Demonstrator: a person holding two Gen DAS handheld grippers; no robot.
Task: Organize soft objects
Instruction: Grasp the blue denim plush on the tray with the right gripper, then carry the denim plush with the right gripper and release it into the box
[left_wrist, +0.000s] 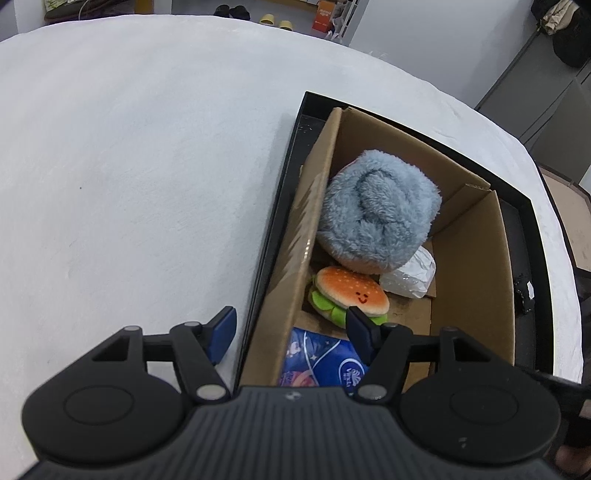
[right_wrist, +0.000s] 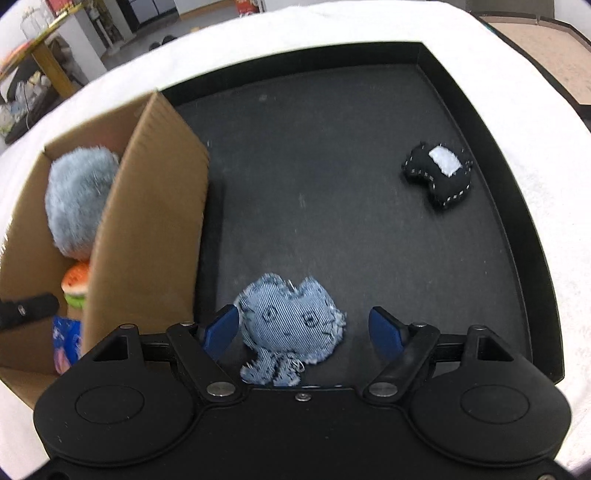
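Observation:
A cardboard box (left_wrist: 321, 192) stands in a black tray (left_wrist: 284, 177). It holds a fluffy blue plush (left_wrist: 380, 210), a burger plush (left_wrist: 351, 295), a white wrapped bundle (left_wrist: 410, 277) and a blue tissue pack (left_wrist: 325, 362). My left gripper (left_wrist: 291, 332) is open and empty, straddling the box's left wall. In the right wrist view, a denim plush (right_wrist: 288, 325) lies on the tray floor (right_wrist: 332, 184) between the fingers of my open right gripper (right_wrist: 306, 328). A black plush with a white patch (right_wrist: 439, 173) lies at the tray's far right. The box (right_wrist: 147, 221) stands to the left.
The tray sits on a white cloth-covered table (left_wrist: 129, 166). The tray's raised rim (right_wrist: 517, 221) bounds the right side. Room furniture and clutter show beyond the table's far edge.

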